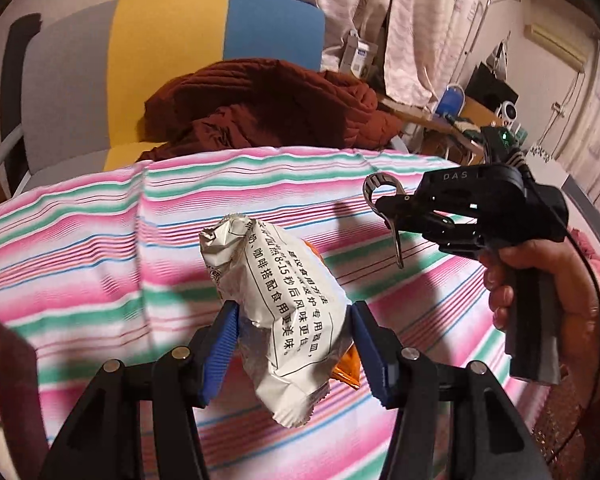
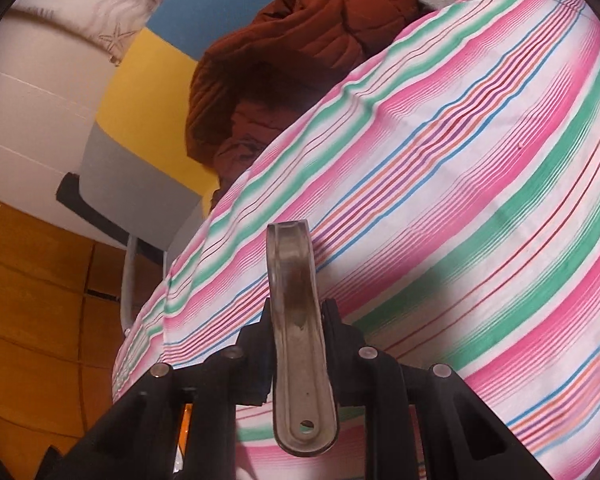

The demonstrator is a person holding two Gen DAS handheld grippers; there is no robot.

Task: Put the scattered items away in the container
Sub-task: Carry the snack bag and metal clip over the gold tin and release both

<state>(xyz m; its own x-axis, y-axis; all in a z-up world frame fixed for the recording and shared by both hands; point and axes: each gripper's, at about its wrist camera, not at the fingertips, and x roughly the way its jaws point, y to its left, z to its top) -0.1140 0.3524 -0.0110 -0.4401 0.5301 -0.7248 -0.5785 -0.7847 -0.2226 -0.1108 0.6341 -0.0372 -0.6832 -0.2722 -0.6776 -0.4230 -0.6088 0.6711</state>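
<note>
Left gripper [image 1: 290,344]: blue pads part-open, pressed on the lower half of a white snack packet [image 1: 276,304]. Packet is lifted clear of the striped cloth [image 1: 100,248]; its long axis runs up and away from the claw, crimped end hanging below the pads.

Right gripper [image 2: 296,344]: jaws pinched nearly shut on a metal tool, looks like a bottle opener [image 2: 298,340]. Handle points back at the camera, head forward over the cloth. From the left wrist view the opener [image 1: 384,204] sits ahead and to the right of the left claw, hook end hanging, person's hand [image 1: 540,280] on the grip.

Container: only a dark edge [image 1: 4,368] at the far left, just beside the left claw; likely it, can't confirm. If so, left hand is nearer; the packet probably goes in first.
</note>
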